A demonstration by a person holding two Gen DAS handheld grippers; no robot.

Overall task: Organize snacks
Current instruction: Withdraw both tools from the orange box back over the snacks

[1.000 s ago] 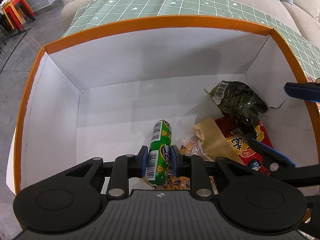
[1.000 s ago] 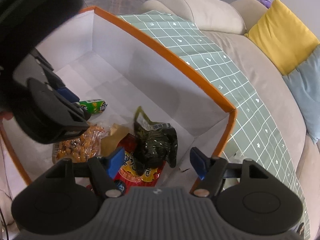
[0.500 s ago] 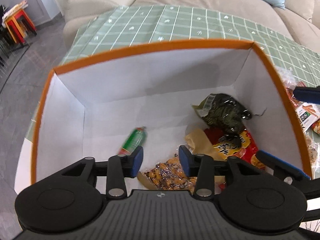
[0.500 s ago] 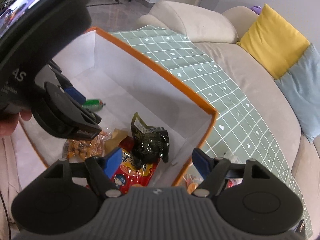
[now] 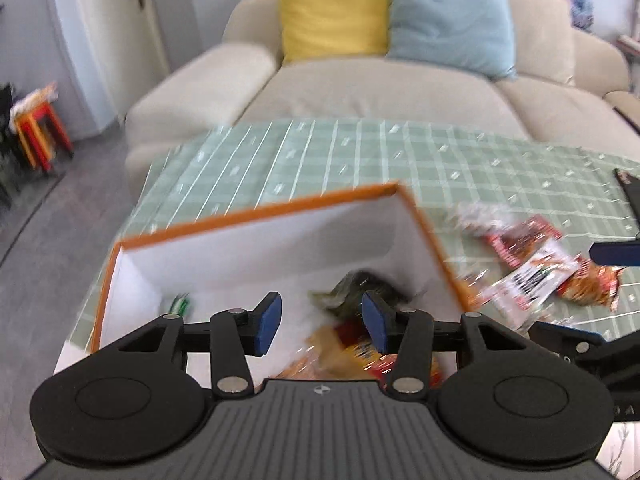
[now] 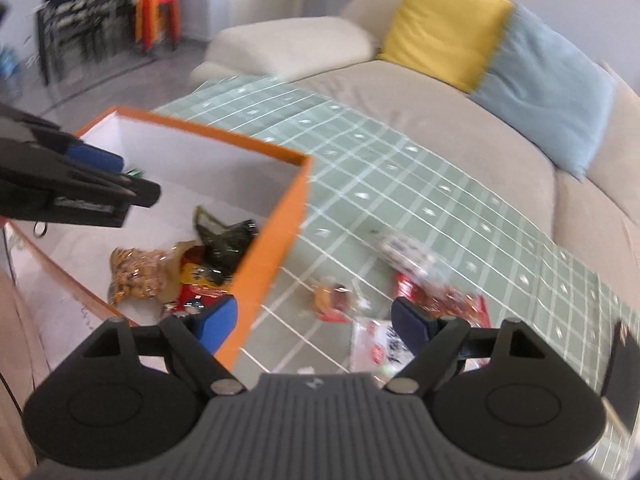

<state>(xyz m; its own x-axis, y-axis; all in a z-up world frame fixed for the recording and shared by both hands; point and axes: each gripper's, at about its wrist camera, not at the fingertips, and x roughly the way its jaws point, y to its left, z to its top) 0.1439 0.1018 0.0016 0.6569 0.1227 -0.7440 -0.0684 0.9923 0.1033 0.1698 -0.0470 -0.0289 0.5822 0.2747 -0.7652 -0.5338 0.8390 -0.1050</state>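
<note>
An orange-rimmed white box [image 5: 256, 212] [image 6: 276, 220] stands on the green checked cloth. Inside lie a green sausage stick [image 5: 181, 304], a dark green packet [image 5: 360, 292] [image 6: 226, 240], a red packet [image 6: 196, 284] and a bag of orange nuts [image 6: 134, 276]. My left gripper [image 5: 320, 322] is open and empty above the box's near side. My right gripper [image 6: 314, 324] is open and empty, over the cloth just right of the box. Loose snack packets [image 5: 532, 264] [image 6: 424, 276] lie on the cloth right of the box.
A beige sofa [image 5: 360, 88] with a yellow cushion [image 5: 332, 4] and a blue cushion [image 5: 448, 16] lies behind the cloth [image 6: 400, 168]. Red and orange stools [image 5: 38, 136] stand on the floor at left. A dark object [image 5: 630, 192] lies at the cloth's far right.
My left gripper let go of the green sausage stick, which now lies in the box, and rose and pulled back. My right gripper moved from over the box to the loose packets.
</note>
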